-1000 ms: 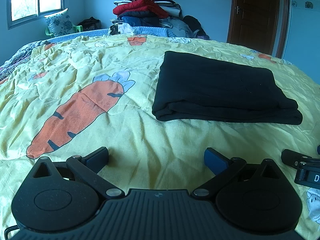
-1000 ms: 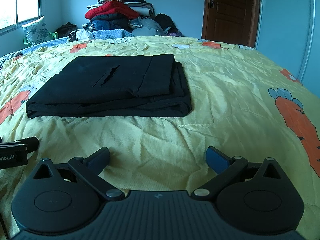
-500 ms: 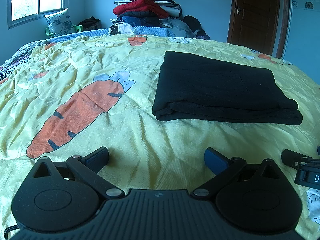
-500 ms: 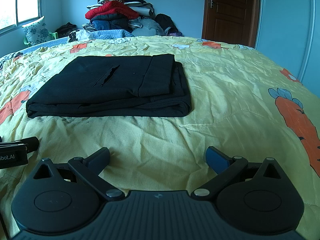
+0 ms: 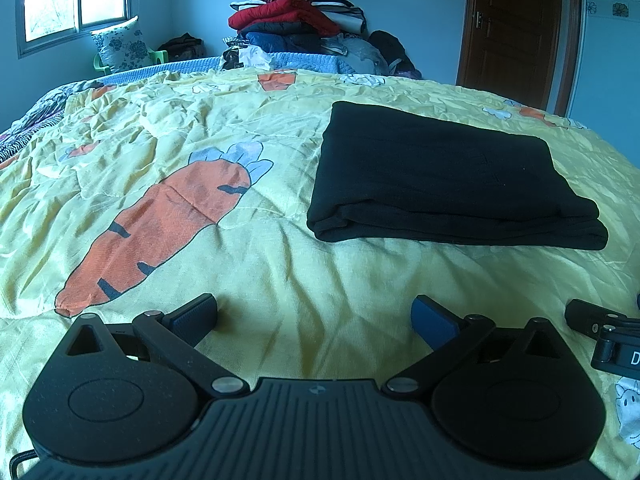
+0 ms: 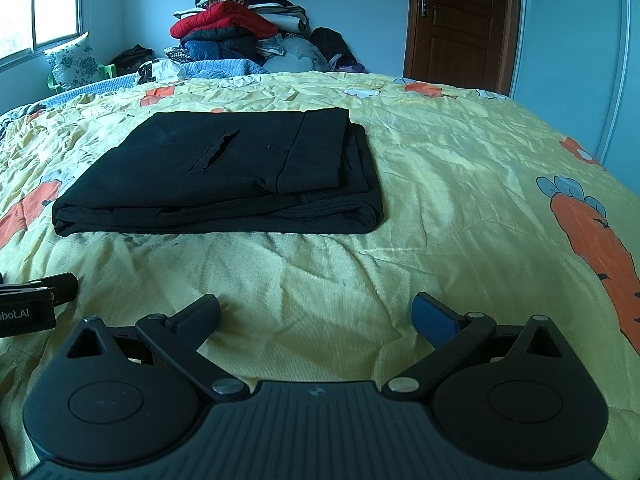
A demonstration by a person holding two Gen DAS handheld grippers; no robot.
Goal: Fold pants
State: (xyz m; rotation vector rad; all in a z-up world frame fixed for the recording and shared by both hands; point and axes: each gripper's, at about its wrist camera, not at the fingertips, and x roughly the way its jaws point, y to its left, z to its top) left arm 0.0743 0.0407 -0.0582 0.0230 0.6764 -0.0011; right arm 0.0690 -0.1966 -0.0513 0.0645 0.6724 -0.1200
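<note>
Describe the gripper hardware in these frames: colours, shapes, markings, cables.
Both look identical. The left gripper and right gripper are matte black, with a ribbed centre body, two round textured discs, triangular cutouts and silver pivot screws. The fingers carry blue pads. A small logo sits at the body's top centre. A black cable exits the left one. The right gripper's side reads "bot.AI".

Right wrist view: white letters "bot.AI", start cut off by the frame edge, on the black body of the left gripper point(image 6: 24, 312), left of the near tongs. Left wrist view: single white "D" on the right gripper point(image 5: 616, 340), right of the tongs; rest cut off.
</note>
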